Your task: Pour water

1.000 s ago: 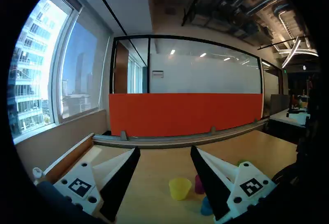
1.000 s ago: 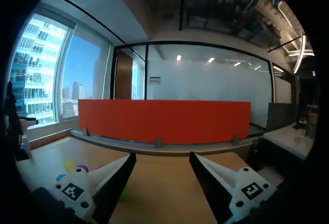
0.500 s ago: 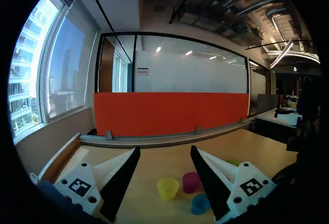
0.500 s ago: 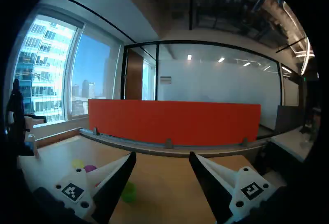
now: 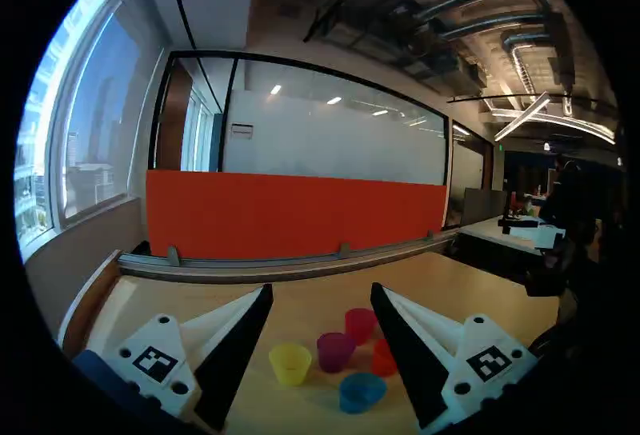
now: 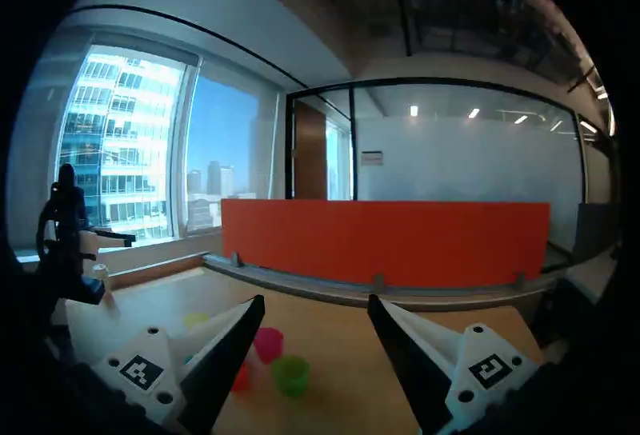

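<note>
In the left gripper view my left gripper is open above a wooden desk, with nothing between its fingers. Past its tips stands a cluster of small cups: yellow, purple, pink, red and blue. In the right gripper view my right gripper is also open and empty. Beyond it I see a pink cup, a green cup, a red cup partly behind the left finger, and a yellow cup. A dark silhouette of the other gripper stands at far left.
An orange partition with a metal rail runs along the desk's far edge, and a glass wall rises behind it. Tall windows line the left side. Another desk with dark items sits at the right.
The left gripper view has swung right, bringing more cups between its fingers. The right gripper view has swung left, so the pink and green cups now sit between its fingers. Both stay open.
</note>
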Available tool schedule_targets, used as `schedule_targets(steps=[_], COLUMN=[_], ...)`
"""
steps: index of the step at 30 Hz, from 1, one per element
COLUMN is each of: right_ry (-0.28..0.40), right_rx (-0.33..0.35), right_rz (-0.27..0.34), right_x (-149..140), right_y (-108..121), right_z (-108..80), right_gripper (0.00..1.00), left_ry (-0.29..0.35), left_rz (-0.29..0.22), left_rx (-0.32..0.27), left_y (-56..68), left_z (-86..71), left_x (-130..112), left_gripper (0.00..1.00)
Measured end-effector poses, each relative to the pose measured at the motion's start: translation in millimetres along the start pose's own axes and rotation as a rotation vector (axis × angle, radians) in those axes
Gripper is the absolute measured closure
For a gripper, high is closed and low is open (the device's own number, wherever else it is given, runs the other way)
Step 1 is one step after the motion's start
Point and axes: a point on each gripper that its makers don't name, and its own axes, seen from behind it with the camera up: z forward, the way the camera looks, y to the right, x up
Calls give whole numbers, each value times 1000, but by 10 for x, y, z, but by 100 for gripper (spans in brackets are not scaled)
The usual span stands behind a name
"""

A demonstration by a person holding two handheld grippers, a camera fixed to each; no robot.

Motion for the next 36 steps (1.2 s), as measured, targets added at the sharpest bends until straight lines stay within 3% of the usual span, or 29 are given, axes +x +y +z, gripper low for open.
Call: schedule_targets(steps=[8, 23, 36], right_ry=[-9, -130, -173], right_rx=[88, 143, 177], right_rz=[-2, -60, -83], right_x=[26, -230, -264], right_y=[-151, -255, -347], right_z=[-11, 32, 5], right_gripper=[0, 0, 0], left_ry=[-16, -106, -163], left_rz=[5, 79, 103], left_rx=[-69, -106, -157], left_y=[149, 200, 285], left_z=[-22, -32, -66], left_x=[-22, -285, -462], left_gripper=[10, 9, 9])
